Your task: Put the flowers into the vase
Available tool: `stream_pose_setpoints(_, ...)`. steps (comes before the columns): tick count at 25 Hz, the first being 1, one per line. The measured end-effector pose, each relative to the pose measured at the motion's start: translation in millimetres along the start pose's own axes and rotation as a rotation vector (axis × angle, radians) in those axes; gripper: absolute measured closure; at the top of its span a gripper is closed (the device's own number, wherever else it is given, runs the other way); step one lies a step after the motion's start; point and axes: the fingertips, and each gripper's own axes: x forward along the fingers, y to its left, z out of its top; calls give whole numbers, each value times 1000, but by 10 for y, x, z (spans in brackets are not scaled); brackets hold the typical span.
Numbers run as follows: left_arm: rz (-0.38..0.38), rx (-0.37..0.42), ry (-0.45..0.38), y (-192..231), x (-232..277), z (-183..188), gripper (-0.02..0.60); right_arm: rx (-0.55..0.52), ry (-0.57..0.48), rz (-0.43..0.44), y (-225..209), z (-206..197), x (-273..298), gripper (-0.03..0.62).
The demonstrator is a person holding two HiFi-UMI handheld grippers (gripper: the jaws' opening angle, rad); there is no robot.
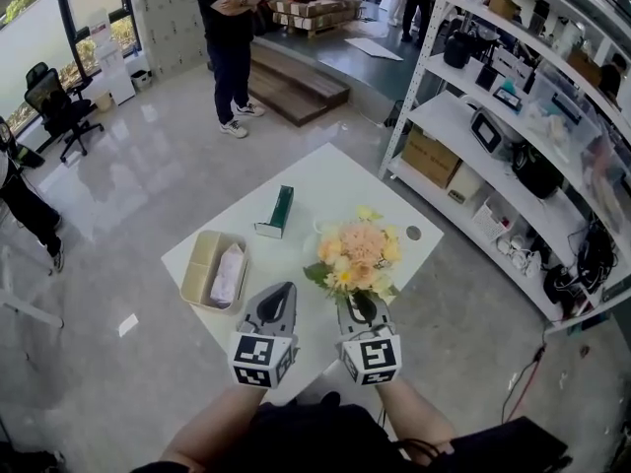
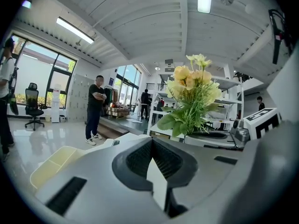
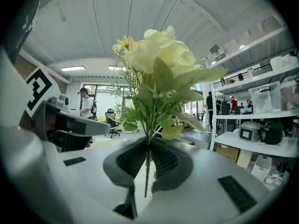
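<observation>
The flowers (image 1: 357,254) are held upright over the table (image 1: 325,180), stem pinched in the right gripper (image 1: 363,308); the left gripper (image 1: 280,296), pressed together and empty, lies just beside; no vase is discerned.

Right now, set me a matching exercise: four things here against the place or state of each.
1. yellow and peach flower bouquet
2. dark green upright box
3. beige plastic tray
4. left tool

a. shut, nothing between its jaws
b. left part of the white table, white item inside
c. stem clamped in the right tool
d. standing mid-table

Pairs: 1-c, 2-d, 3-b, 4-a
</observation>
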Motion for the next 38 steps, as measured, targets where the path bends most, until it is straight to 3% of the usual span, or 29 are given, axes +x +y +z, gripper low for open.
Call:
stream_pose_setpoints(5, 26, -16, 10, 142, -5, -35, 578, -2, -33, 3, -121, 100, 313, 560)
stream_pose_setpoints(13, 25, -26, 11, 202, 88, -28, 578, -79, -184, -23, -400, 904, 1013, 560)
stream_pose_setpoints(17, 26, -20, 18, 236, 93, -32, 578, -93, -217, -33, -480, 1056, 1231, 560)
stream_pose_setpoints(24, 37, -31, 46, 300, 74, -113, 578, -67, -144, -38, -488, 606, 1490, 559)
stream_pose_setpoints(32, 50, -40, 50, 362, 48, -169, 578, -61, 56, -68, -518, -93, 1650, 559)
stream_pose_setpoints(38, 52, -36, 41, 368, 43, -138, 578, -17, 195, -78, -569, -382, 1708, 557)
